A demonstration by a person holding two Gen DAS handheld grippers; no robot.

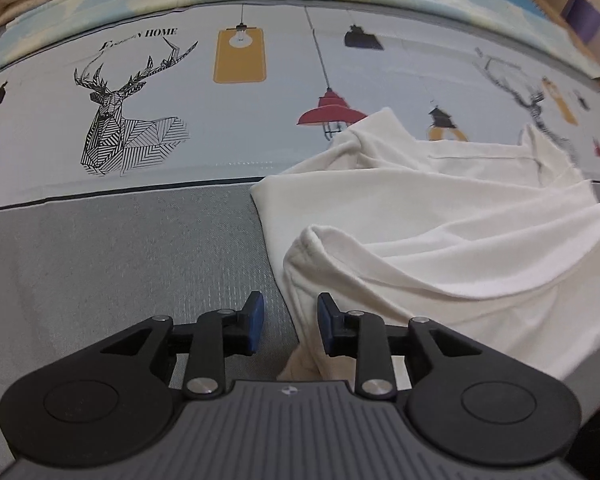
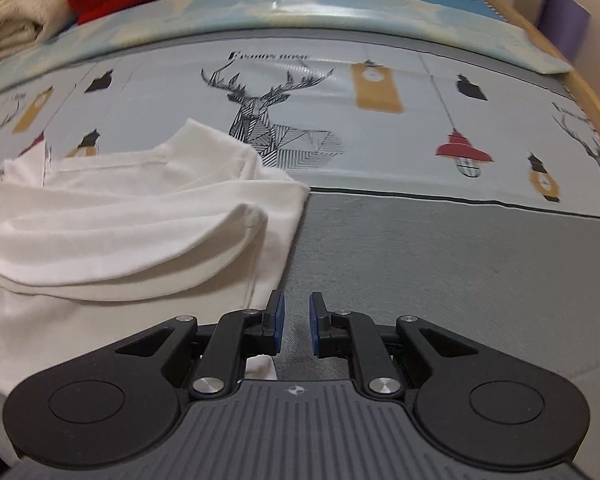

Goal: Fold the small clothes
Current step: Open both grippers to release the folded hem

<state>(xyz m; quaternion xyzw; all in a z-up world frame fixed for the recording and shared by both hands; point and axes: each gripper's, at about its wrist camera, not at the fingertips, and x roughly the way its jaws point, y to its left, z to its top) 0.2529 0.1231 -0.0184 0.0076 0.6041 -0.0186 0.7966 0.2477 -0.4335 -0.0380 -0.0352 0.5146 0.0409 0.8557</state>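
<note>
A grey bed cover (image 1: 120,248) with deer and lamp prints lies before me. My rumpled white garment (image 1: 440,232) rests on it; folded cream cloth (image 2: 16,8) sits far left.

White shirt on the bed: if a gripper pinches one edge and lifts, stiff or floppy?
Likely floppy: the white shirt already lies in soft rolled folds. Probably light, thin knit, so it should drape and trail. It may drag rather than slide on the textured grey cover.

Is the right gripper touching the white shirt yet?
Cannot tell. In the right wrist view the open right gripper sits beside the white shirt hem; its left finger overlaps the edge, hiding any contact.
</note>
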